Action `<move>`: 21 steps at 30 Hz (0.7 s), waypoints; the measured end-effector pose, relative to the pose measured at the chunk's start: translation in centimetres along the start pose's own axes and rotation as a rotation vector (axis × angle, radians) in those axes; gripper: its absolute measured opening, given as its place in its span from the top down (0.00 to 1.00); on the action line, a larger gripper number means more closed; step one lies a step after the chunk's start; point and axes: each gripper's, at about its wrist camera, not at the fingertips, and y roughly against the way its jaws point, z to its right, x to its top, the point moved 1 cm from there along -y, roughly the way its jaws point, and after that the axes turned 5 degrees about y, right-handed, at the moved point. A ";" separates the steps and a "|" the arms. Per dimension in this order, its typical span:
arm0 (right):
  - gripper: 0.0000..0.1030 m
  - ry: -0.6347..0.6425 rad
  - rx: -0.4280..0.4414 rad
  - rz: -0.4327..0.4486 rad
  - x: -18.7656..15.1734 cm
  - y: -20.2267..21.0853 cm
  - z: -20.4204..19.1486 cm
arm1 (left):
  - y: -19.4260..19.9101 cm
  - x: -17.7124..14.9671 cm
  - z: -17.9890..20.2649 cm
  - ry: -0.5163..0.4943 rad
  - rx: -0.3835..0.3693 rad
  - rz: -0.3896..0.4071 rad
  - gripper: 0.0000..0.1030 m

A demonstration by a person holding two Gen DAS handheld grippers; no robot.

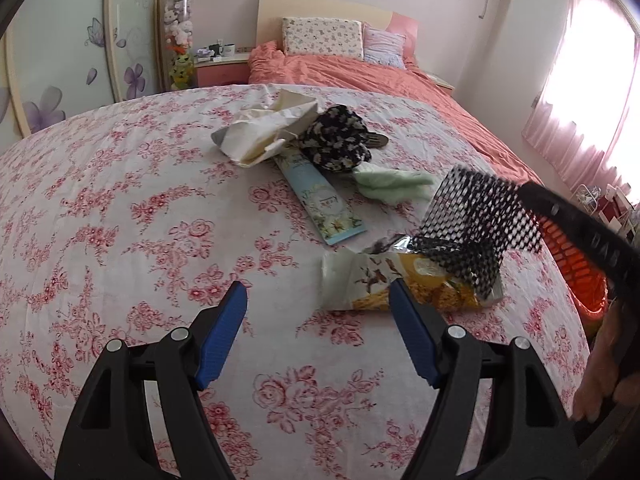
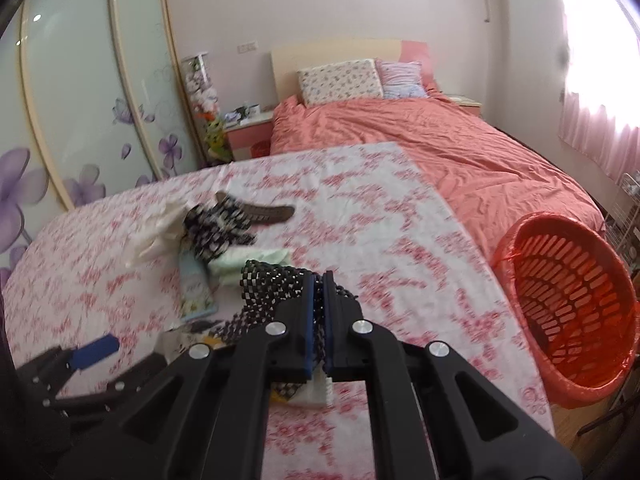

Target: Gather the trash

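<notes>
My right gripper [image 2: 319, 280] is shut on a black plastic mesh net [image 2: 276, 280], held above the floral cloth; the net also shows in the left wrist view [image 1: 476, 216]. My left gripper [image 1: 318, 294] is open and empty, just short of a yellow-and-white snack wrapper [image 1: 400, 280] lying flat. Farther back lie a light blue tube [image 1: 324, 204], a green tissue [image 1: 392, 186], a crumpled white paper bag [image 1: 264, 128] and a black floral cloth [image 1: 336, 140]. An orange slotted basket [image 2: 576, 312] stands off the right edge of the cloth.
A dark strap [image 2: 264, 212] lies behind the pile. A bed with salmon bedding [image 2: 440, 148] and pillows is beyond the cloth. Sliding wardrobe doors [image 2: 80, 112] are on the left, a pink curtain [image 2: 600, 120] on the right.
</notes>
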 end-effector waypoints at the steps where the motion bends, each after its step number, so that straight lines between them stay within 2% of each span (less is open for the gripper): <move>1: 0.95 -0.011 -0.023 0.000 0.1 -0.1 0.7 | -0.1 0.1 0.2 -0.003 -0.003 -0.002 0.29; 6: 0.95 -0.070 -0.118 -0.064 -0.8 -1.7 4.2 | -0.7 0.3 1.6 -0.022 -0.025 -0.015 0.28; 9: 0.95 -0.060 -0.126 -0.103 -1.5 -2.8 4.8 | -1.3 0.5 2.7 -0.047 -0.024 -0.020 0.23; 12: 0.93 -0.044 -0.087 -0.129 -2.1 -3.6 4.7 | -2.3 0.5 4.0 -0.074 -0.013 -0.032 0.21; 14: 0.88 -0.049 -0.064 -0.138 -2.1 -3.9 4.5 | -2.9 0.5 4.5 -0.088 0.015 -0.039 0.21; 18: 0.57 -0.041 -0.047 -0.154 -2.1 -4.4 4.1 | -3.2 0.4 3.7 -0.061 0.043 -0.044 0.21; 21: 0.54 -0.025 -0.053 -0.184 -2.3 -5.4 4.0 | -3.2 0.6 3.0 -0.044 0.070 -0.040 0.21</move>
